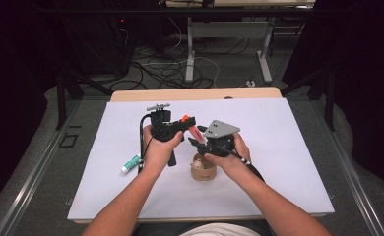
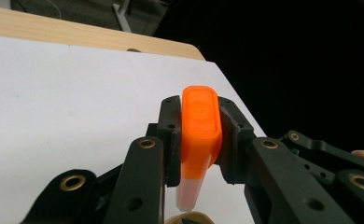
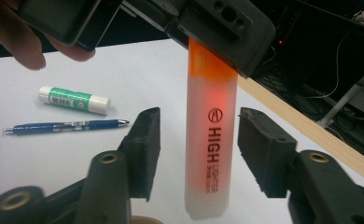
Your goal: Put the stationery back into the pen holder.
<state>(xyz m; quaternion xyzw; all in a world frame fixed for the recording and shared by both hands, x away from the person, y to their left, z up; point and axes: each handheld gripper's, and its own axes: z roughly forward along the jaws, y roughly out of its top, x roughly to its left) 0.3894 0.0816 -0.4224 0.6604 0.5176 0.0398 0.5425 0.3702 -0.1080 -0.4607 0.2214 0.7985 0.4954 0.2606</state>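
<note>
Highlighter [image 3: 208, 140] hung above the cup [image 1: 203, 168]: our left tool [image 2: 201, 135] pinched its orange cap [image 2: 199, 119], our right tool [image 3: 196, 149] stood spread around its barrel, untouching. Uncapping or dropping remained, we judged.

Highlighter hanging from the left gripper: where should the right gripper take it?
Grip the highlighter on its pale flat barrel below the orange cap, which the left gripper clamps. The right gripper already straddles it with open pads facing the narrow edges; close straight in there.
</note>
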